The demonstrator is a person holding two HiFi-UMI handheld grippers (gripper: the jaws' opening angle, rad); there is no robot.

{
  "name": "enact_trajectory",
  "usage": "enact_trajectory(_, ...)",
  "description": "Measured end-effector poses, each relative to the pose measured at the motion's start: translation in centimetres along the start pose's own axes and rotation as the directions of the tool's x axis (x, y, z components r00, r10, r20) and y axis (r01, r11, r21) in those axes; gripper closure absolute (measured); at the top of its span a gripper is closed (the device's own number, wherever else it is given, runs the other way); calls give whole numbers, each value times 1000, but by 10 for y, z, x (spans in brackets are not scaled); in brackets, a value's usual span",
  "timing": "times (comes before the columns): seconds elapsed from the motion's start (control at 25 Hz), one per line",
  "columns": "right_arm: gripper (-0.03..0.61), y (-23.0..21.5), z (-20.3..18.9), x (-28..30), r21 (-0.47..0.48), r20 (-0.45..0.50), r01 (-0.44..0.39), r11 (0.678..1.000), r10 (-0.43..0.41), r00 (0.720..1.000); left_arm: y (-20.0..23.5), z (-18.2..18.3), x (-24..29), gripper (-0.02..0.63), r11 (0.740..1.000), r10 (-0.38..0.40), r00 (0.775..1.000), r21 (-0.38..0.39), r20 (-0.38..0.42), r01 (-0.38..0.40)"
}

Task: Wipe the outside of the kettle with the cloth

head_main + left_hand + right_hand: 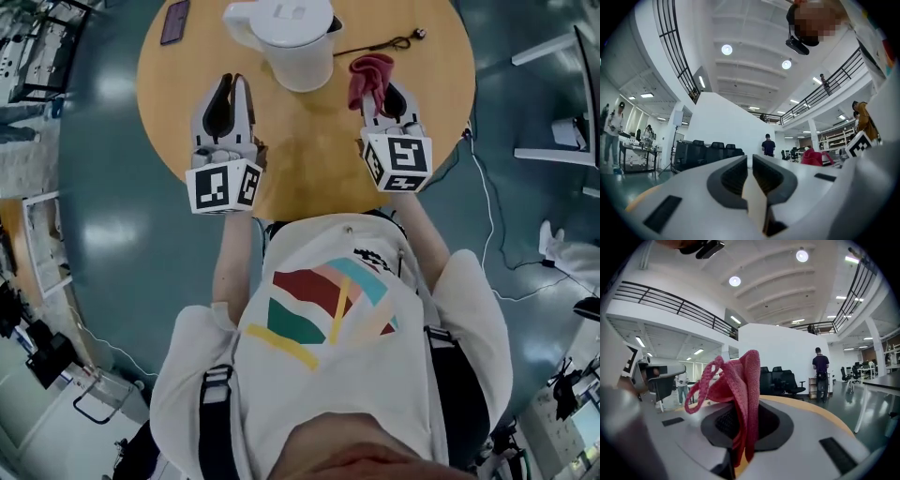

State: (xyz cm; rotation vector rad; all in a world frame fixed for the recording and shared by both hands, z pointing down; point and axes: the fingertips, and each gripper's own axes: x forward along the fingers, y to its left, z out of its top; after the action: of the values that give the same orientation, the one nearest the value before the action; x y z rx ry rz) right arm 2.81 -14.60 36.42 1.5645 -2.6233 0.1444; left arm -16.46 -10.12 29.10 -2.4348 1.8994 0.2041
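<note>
Red cloth (369, 77) is pinched between the right gripper (384, 98) jaws, just beside the white kettle (292, 47) on the wooden table (309, 159). Left gripper (231, 94) jaws are seen nearly together with a thin gap, nothing gripped.

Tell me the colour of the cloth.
The cloth is pinkish red, knitted; the right gripper view shows it best.

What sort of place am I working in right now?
Most likely a large open-plan office or lab hall. Black railings run along an upper gallery, a row of black office chairs stands by a white wall, and the kettle sits on a round wooden table.
</note>
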Motion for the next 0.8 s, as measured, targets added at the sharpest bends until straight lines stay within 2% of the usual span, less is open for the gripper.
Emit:
enact_trajectory(0.04,540,6,8,-6,-8,7,-26,1000,26,1000,-4,6,-6,555,1000,6,1000,-1,9,-6)
enact_trajectory(0.08,540,13,17,-12,-21,14,-51,998,51,999,-7,12,-11,571,1000,13,1000,-1,17,-13)
enact_trajectory(0.2,540,30,39,-30,-81,46,-101,992,105,993,-13,26,-22,571,1000,27,999,12,35,-28)
enact_trajectory(0.32,540,40,55,-42,-76,76,-131,989,136,988,-17,33,-29,571,999,37,999,26,35,-38)
enact_trajectory(0.48,540,45,72,-52,-55,109,-131,990,137,985,-19,37,-35,571,999,48,999,17,17,-48)
enact_trajectory(0.68,540,40,75,-61,-43,121,-132,990,136,983,-32,45,-33,571,997,25,999,75,22,-26)
enact_trajectory(0.8,540,40,75,-60,-39,121,-138,990,141,983,-34,50,-31,571,997,10,999,78,35,-13)
